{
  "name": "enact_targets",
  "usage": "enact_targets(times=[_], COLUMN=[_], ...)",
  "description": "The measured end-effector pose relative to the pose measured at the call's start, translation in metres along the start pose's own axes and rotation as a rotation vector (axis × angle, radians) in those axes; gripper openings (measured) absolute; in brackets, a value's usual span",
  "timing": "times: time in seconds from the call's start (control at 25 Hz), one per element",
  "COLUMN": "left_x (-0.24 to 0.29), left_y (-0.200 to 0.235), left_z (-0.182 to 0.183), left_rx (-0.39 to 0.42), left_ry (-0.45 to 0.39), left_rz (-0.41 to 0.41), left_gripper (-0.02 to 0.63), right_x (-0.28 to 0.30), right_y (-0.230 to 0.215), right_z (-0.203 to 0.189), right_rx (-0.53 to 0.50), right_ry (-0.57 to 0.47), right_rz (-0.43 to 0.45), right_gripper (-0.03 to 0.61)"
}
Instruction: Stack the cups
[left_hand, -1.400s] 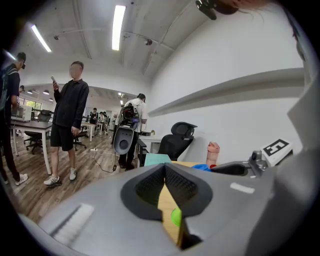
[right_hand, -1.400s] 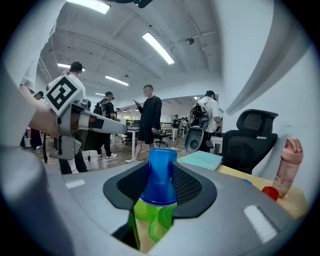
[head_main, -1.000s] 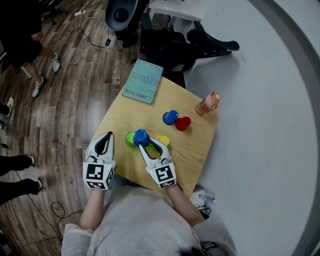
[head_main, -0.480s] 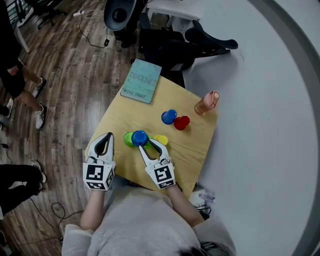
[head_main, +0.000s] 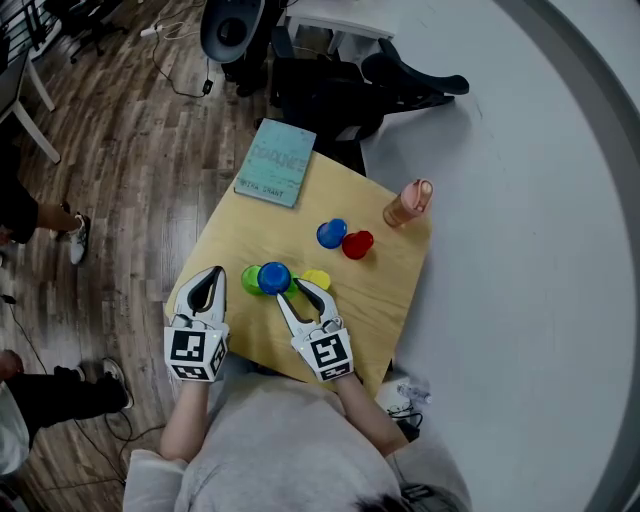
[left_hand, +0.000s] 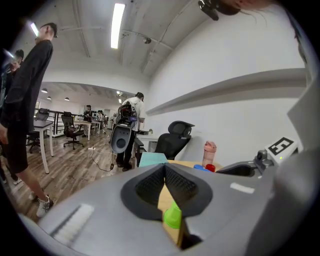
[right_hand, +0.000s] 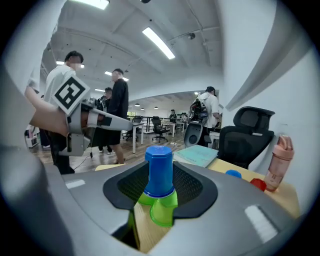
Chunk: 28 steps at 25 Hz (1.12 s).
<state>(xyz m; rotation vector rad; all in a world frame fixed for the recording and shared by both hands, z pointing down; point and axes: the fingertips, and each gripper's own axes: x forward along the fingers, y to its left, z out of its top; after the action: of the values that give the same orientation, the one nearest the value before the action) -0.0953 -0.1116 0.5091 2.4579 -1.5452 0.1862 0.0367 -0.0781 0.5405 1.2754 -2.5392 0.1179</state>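
On the square wooden table (head_main: 250, 225), I have my right gripper (right_hand: 159, 181) clamped on an upturned blue plastic cup (right_hand: 159, 172), with a green plastic cup (right_hand: 160, 210) showing directly under its rim. My left gripper (left_hand: 165, 172) sits at the table's left edge, jaws pressed together on nothing. A yellow cup (head_main: 317, 279) lies just beside the right gripper. A second blue cup (head_main: 331, 234) and a red cup (head_main: 357, 244) sit farther back, side by side.
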Motion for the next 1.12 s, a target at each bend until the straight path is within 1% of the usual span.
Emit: enact_targets(times=[0.12,0.24,0.44,0.6,0.72,0.84,0.96,1.12], left_x=[0.006,0.013,0.025,0.032,0.036,0.039,0.040,0.042], left_y=[-0.006,-0.014,-0.023,-0.024,-0.021,-0.017,-0.010,0.000], left_z=[0.003,0.007,0.013,0.012,0.007,0.004,0.000,-0.005], left_rx=[0.006,0.024,0.043,0.045,0.042,0.038,0.038,0.039], left_ry=[-0.005,-0.013,-0.018,-0.004,0.013,0.031,0.050,0.071], left_rz=[-0.019,-0.043,-0.079,-0.090,-0.093,-0.091,-0.084,-0.072], left_gripper=[0.058,0.058,0.058,0.060,0.060,0.060,0.060,0.060], right_x=[-0.014,-0.027,-0.044,-0.049,-0.047,-0.039,-0.030,-0.017], right_y=[-0.026,-0.062,-0.131,-0.176,-0.200,-0.214,-0.224,-0.233], right_z=[0.012,0.016,0.001,-0.025,-0.050,-0.072,-0.090,-0.103], right_rx=[0.082,0.148,0.183,0.221,0.239,0.273,0.301,0.329], right_ry=[-0.039,-0.043,0.036,0.129,0.209,0.266,0.304,0.322], right_rz=[-0.074,-0.161,-0.310,-0.391,-0.425,-0.438,-0.444,-0.458], right_gripper=[0.133,0.133,0.135,0.136,0.140,0.193,0.225,0.230])
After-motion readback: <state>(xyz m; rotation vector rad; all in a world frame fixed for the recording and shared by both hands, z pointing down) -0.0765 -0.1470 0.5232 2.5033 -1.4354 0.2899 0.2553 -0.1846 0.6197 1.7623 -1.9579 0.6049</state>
